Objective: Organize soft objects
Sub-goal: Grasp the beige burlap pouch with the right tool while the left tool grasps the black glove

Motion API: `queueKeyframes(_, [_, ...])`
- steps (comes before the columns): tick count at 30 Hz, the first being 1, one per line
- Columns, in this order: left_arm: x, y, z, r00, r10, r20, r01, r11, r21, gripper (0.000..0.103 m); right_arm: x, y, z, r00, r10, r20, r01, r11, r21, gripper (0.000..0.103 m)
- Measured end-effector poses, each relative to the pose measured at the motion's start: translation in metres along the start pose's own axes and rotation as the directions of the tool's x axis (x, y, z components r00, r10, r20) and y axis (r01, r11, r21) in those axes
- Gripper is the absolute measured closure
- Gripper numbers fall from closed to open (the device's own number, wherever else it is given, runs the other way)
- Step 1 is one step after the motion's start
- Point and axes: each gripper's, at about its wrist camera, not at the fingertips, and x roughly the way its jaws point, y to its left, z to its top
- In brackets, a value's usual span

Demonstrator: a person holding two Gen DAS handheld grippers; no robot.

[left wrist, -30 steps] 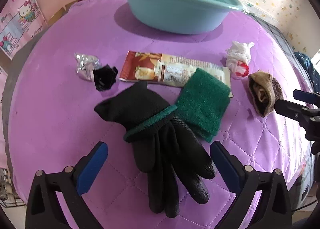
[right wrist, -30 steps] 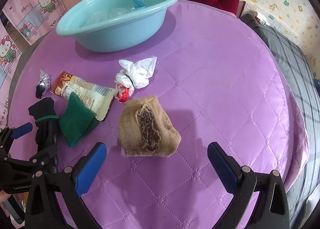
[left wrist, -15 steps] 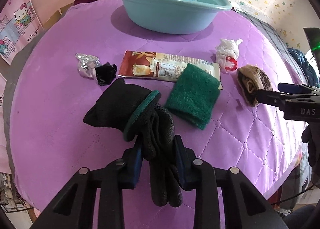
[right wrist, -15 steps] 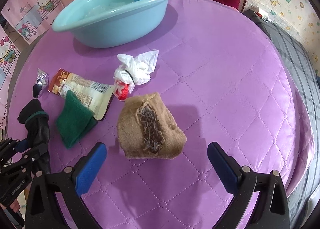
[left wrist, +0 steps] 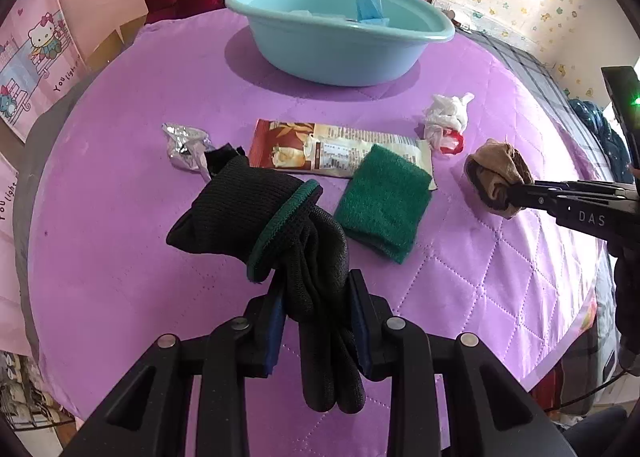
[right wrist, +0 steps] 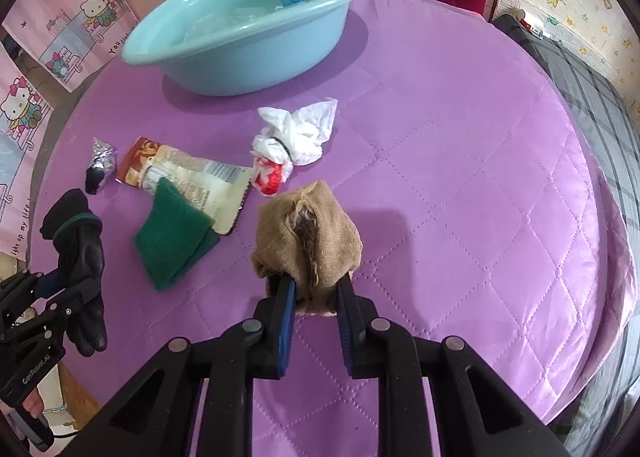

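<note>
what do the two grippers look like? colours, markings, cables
Both the left gripper and the right gripper are matte black plastic with open triangular cut-outs, silver pivot bolts, and blue pads on the fingers. Seen side-on, the right one bears white "DAS" lettering; the left has small, unreadable white print. A thin black cable trails beneath each.

We've got open purple worktop (right wrist: 460,177) all along our right side, clear up to the blue basin (right wrist: 256,57). Left of that it's crowded: white bag (right wrist: 298,133), snack wrapper (right wrist: 188,173), green cloth (right wrist: 172,237) and foil scrap (left wrist: 184,141) lie between us and the basin.
</note>
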Motion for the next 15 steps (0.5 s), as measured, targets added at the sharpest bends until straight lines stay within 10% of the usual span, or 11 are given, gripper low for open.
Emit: queueKeyframes(15, [-0.031,0.002,0.014,0.999,-0.016,0.037,0.013,0.998,0.06,0.071,-0.04,0.01,-0.002,0.999,-0.005,0.035,0.005,1.0,0.016,0.083])
